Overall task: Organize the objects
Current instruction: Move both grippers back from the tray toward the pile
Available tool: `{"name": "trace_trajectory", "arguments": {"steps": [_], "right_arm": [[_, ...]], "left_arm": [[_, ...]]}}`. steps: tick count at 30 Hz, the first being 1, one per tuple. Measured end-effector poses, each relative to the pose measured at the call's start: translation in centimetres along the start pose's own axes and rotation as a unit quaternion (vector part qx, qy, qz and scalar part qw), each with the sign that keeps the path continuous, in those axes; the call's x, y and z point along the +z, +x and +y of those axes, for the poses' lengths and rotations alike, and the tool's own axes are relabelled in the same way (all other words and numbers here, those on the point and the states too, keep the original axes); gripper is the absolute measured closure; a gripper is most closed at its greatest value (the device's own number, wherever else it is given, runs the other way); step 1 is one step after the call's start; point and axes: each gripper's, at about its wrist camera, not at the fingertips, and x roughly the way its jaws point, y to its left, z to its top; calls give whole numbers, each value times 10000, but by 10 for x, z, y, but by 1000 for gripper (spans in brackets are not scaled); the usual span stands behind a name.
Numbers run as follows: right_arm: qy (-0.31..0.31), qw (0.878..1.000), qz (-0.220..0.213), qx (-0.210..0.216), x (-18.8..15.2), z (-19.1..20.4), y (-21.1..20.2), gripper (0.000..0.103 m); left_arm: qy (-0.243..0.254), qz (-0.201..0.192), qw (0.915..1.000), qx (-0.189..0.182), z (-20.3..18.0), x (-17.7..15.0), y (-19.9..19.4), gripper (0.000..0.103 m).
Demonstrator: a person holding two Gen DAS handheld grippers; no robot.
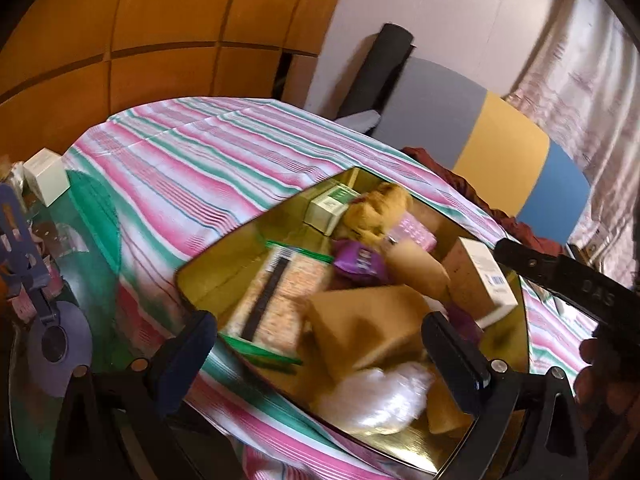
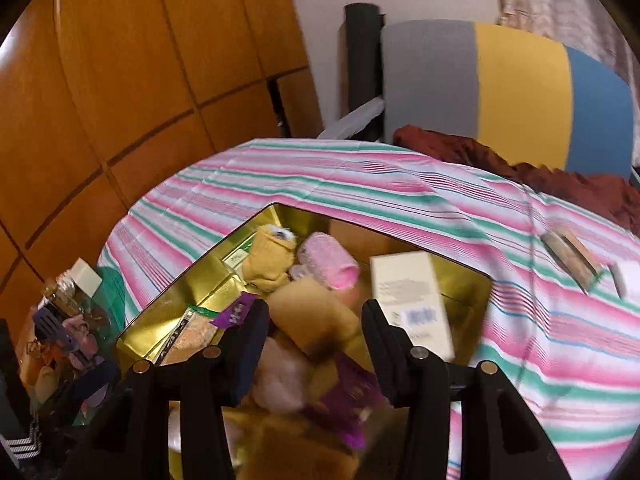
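Note:
A gold tin [image 1: 224, 256] [image 2: 172, 312] lies on the striped cloth, full of loose items. In it are a yellow plush toy [image 1: 380, 208] [image 2: 268, 260], a pink roll [image 2: 328, 260], a purple packet [image 1: 358, 262], a green-edged zip bag [image 1: 276, 292], a tan block [image 1: 360, 324] and a white carton [image 1: 484, 276] [image 2: 412, 300]. My left gripper [image 1: 320, 344] hangs open over the tin's near side, holding nothing. My right gripper [image 2: 316, 320] is also above the tin with its jaws apart and nothing pinched; a tan cylinder [image 2: 312, 316] lies below the gap. The white carton leans just outside its right finger.
The pink, green and white striped cloth [image 1: 208, 152] covers the table. A glass side table at left holds a white box [image 1: 44, 180] and a purple spatula [image 1: 20, 240]. A grey, yellow and blue chair [image 2: 520, 80] with maroon fabric [image 2: 520, 160] stands behind. A small brown case [image 2: 572, 256] lies on the cloth at right.

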Motion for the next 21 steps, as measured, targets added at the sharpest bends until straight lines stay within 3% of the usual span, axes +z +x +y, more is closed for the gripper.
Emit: {"name": "trace_trajectory", "arguments": {"steps": [10,16,21], "right_arm": [[659,9958,-177,-617,-36,-74,-44,54],[1331,9864,-107,-960,-68,-128,-55,54],[1963,9721,-102,-1278,-88,-171,-63,54]], "left_arm": [[685,178,9944,-786,-59,-20,-11,0],[1257,363,9849,-1136,-106,-38,-14,0],[1806,549,9715,-1435,-147,-55,-12,0]]}}
